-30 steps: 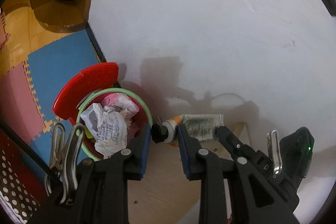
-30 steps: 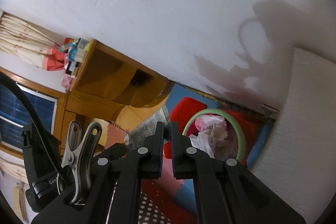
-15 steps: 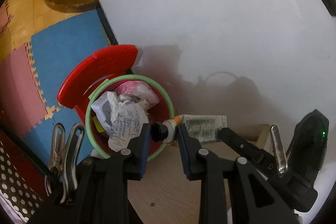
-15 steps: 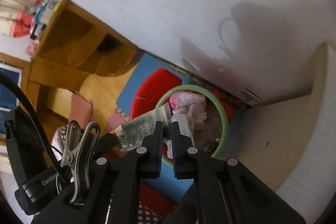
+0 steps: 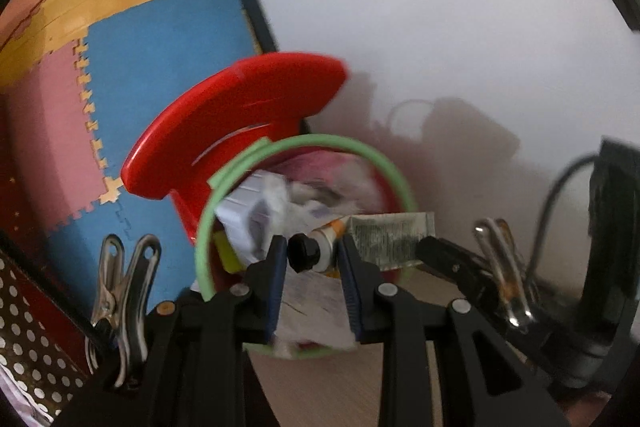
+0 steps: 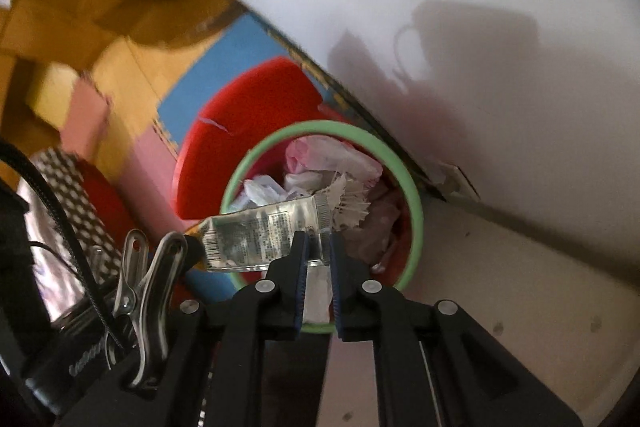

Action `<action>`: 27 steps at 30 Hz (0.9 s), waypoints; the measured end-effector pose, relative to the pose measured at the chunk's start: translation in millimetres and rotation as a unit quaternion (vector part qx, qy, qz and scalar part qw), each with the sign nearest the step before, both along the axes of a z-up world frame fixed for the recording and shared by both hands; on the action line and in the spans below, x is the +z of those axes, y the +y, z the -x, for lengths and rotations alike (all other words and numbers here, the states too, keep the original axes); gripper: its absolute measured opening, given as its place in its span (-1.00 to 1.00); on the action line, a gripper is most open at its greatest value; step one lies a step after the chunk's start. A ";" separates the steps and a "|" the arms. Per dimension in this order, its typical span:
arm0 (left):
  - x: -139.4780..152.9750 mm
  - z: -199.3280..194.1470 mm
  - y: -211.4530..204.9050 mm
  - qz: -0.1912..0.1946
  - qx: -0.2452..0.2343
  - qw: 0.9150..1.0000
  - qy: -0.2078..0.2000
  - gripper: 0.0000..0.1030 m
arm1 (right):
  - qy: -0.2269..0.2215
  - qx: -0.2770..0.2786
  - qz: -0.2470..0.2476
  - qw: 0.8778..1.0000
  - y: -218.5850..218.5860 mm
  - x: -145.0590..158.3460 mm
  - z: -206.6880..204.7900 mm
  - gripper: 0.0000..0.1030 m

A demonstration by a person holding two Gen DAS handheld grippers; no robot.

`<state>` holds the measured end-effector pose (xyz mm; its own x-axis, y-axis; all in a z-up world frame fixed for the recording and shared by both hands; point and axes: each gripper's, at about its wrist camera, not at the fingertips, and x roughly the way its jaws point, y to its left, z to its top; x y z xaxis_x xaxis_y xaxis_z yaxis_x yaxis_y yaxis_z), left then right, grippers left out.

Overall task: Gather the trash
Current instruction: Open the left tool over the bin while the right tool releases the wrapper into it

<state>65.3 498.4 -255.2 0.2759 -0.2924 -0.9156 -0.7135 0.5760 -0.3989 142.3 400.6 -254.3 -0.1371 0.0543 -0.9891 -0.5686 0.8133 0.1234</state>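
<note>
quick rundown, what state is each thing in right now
squeezed silver tube with black cap: held over the bin, flat crimped end pinched
red bin with green rim: lid open, full of crumpled paper
red bin lid: flipped up
right hand-held gripper: shut on the tube's end
left hand-held gripper: open, cap between fingers

Each black tool (image 5: pixel 312 259) (image 6: pixel 318 247) has blue-lined fingers, silver screws and a steel spring clip.

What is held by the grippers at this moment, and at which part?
The right gripper pinches the crimped flat end of a squeezed silvery printed tube with a black cap. The left gripper is open around the cap end, holding nothing.
</note>
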 end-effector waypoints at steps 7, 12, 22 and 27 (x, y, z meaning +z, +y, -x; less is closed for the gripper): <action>-65.8 -15.0 -22.5 -0.009 -0.019 0.999 0.042 -0.47 | 0.051 0.051 0.090 0.993 14.1 -102.8 -4.5 -0.77; -97.7 -21.2 -42.4 -0.008 -0.032 0.997 0.072 -0.49 | 0.034 0.058 0.097 0.993 1.5 -128.6 -3.0 -0.77; -78.3 -11.8 -37.7 0.000 -0.038 0.996 0.086 0.27 | 0.064 0.033 0.103 0.992 -35.2 -127.2 -11.1 0.21; -39.4 -1.8 -33.8 -0.014 -0.070 0.996 0.056 0.38 | 0.039 0.063 0.083 0.994 -37.2 -79.9 -7.1 0.48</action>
<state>67.1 464.6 -294.6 0.1292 -0.2945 -0.9469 -0.6652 0.6825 -0.3030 149.4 363.4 -334.2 -0.2100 -0.1306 -0.9689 -0.6608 0.7494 0.0422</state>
